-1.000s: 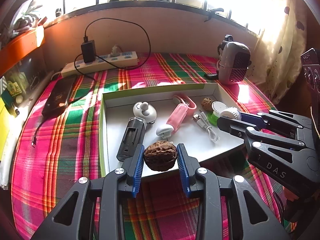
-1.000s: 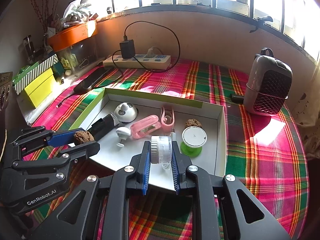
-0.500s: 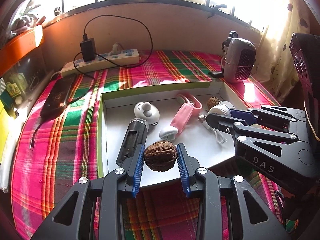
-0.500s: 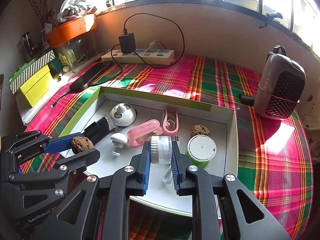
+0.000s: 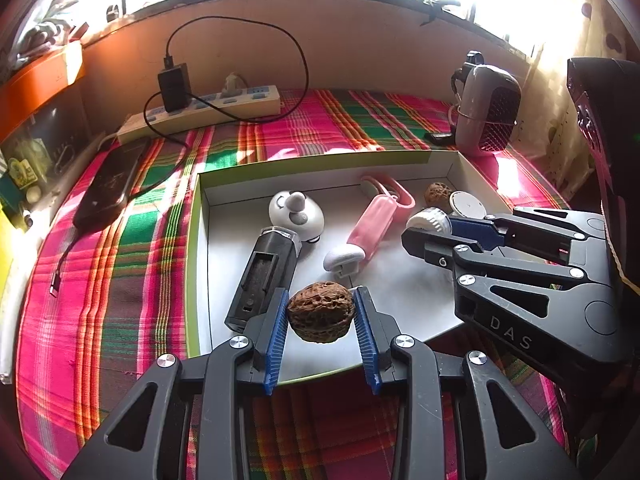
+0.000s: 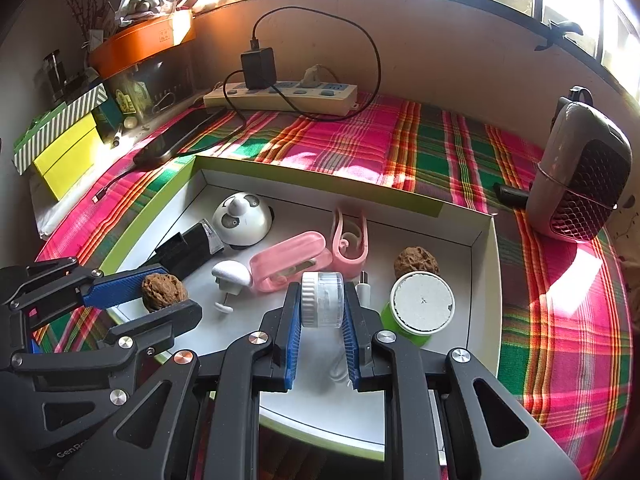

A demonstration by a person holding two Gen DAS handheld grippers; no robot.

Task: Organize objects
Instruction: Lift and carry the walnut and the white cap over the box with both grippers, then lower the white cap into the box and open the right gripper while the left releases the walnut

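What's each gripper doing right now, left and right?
Left gripper: closed on a walnut.
Right gripper: closed on a small clear jar with a white lid.

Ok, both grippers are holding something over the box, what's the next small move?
Probably lower the left gripper and release its wrinkled brown walnut onto the bare white floor of the green-rimmed box; it hangs just above that floor.

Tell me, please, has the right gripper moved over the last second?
Yes. In the left wrist view the right gripper has pushed further left over the box, and its small jar now hides most of the white spool.
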